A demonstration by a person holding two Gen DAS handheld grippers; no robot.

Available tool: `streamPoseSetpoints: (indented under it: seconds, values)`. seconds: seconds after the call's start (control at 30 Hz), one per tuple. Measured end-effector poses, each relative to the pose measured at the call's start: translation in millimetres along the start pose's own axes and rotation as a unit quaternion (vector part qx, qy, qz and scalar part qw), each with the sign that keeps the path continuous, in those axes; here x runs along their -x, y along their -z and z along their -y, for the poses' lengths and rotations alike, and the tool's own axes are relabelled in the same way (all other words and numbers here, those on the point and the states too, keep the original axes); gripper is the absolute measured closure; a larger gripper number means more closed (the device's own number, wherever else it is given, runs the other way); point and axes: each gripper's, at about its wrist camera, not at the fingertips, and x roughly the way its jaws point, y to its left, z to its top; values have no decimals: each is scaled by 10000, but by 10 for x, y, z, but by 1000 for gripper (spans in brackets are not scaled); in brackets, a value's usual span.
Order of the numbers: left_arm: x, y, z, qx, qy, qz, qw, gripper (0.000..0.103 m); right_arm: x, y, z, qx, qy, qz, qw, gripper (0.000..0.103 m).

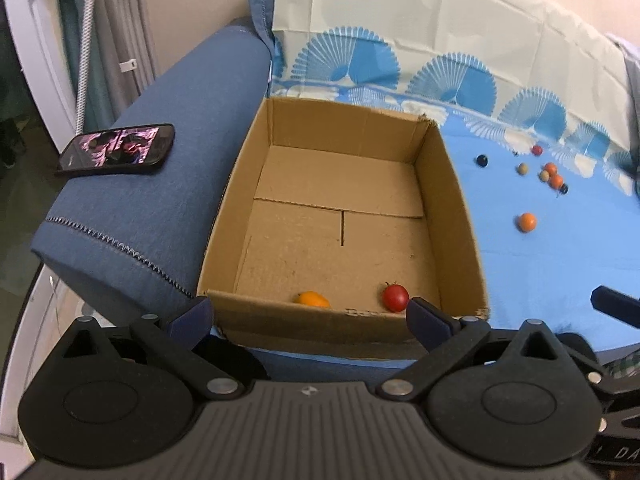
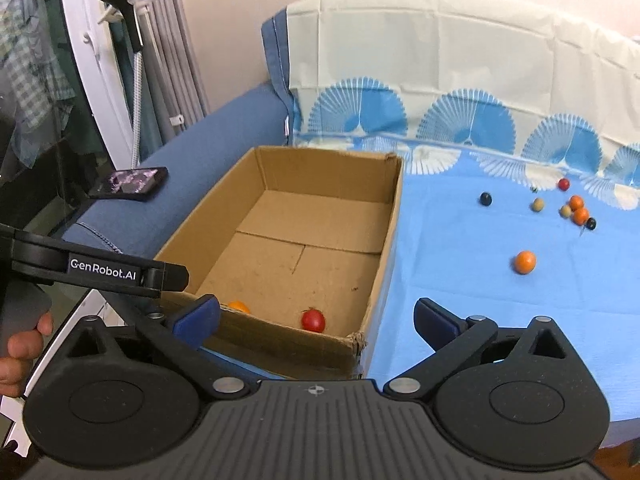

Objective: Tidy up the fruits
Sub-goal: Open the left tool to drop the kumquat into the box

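An open cardboard box [image 1: 456, 200] [image 2: 390, 240] stands on a blue cloth [image 1: 560, 264] [image 2: 460, 264]. A red tomato [image 1: 395, 297] [image 2: 313, 320] and an orange fruit [image 1: 312, 299] [image 2: 239, 306] lie at its near wall. Several small fruits lie on the cloth to the right: an orange one [image 1: 527, 222] [image 2: 524, 262] alone, and a cluster [image 1: 552, 174] [image 2: 576, 208] of orange, tan, red and dark ones further back. My left gripper [image 1: 308, 316] is open and empty at the box's near edge. My right gripper [image 2: 316, 322] is open and empty over the box's near right corner.
A phone [image 1: 116, 150] [image 2: 130, 184] lies on the blue sofa arm [image 1: 160, 208] left of the box. The cloth runs up the sofa back [image 1: 440, 20]. The left gripper's body [image 2: 100, 270] shows at the left of the right wrist view.
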Motion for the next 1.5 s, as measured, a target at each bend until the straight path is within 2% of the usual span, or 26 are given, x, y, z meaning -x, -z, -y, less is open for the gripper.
streamPoseSetpoints:
  seconds: [0.33,0.43,0.53,0.67,0.87,1.03,1.5]
  values:
    - [520,-3,85,-16,136,720,9973,0,470,-27,-70,44,347,595,9976,1]
    - [669,-33,96,13,153,822,9965,0,584,-33,-72,14,159,797,9967,1]
    - [801,-42,118,-25,33,1042,9946,0,591,-32,-104,49,79,742,9972,1]
    - [868,-41,214,-98,-113,991,9950,0,694,26,-128,204,-69,1000,9948,1]
    - [895,101,394,-265,-222,884,9955,0,731,46,0,2,-232,1106,9936,1]
    - [763,68,434,-422,-354,734,9958,0,626,85,111,-240,-281,992,9944,1]
    - [182,-227,522,-504,-370,238,9978,0,206,56,442,-637,-66,506,9967,1]
